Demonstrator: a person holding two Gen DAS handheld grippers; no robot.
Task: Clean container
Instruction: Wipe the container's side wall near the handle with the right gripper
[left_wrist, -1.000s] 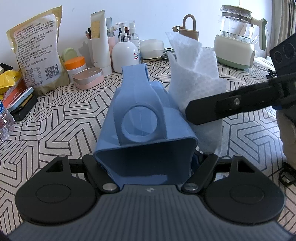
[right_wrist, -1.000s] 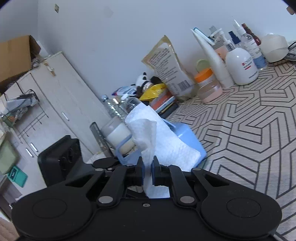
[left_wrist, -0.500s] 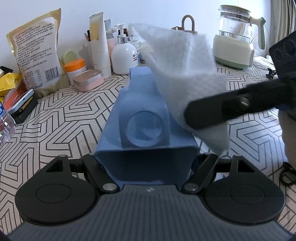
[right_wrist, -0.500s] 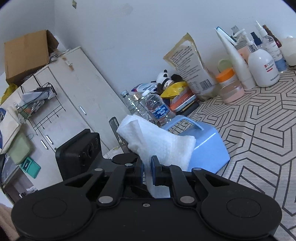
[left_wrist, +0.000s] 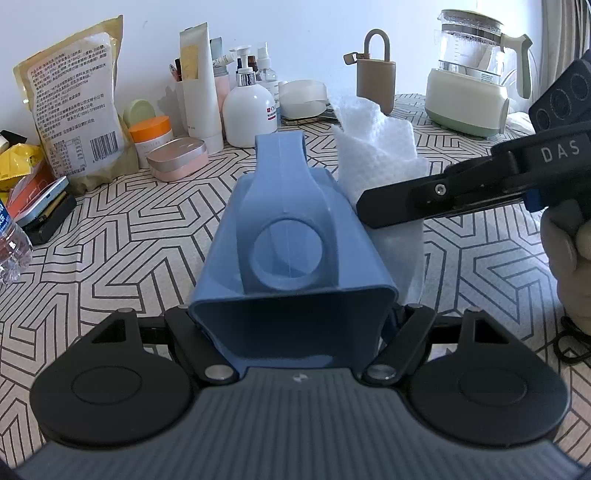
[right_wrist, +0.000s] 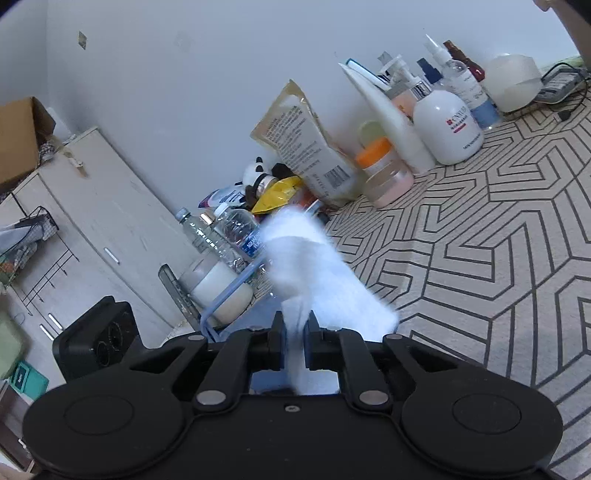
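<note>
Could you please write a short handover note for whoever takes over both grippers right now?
Left gripper: shut on the blue plastic container, held above the patterned tablecloth.
Right gripper: shut on the white paper towel, at the container's right outer wall.
Done: both things are gripped and the towel is at the container.
Left: cannot tell how much is wiped; go over the remaining walls and the inside, then set both down.

The table (left_wrist: 122, 236) is covered by a cream cloth with black geometric lines. Along the wall are set a printed pouch (left_wrist: 70, 99), an orange-lidded jar (left_wrist: 151, 138), a pink tin (left_wrist: 177, 158), a white pump bottle (left_wrist: 249, 107) and a glass kettle (left_wrist: 472, 88).
</note>
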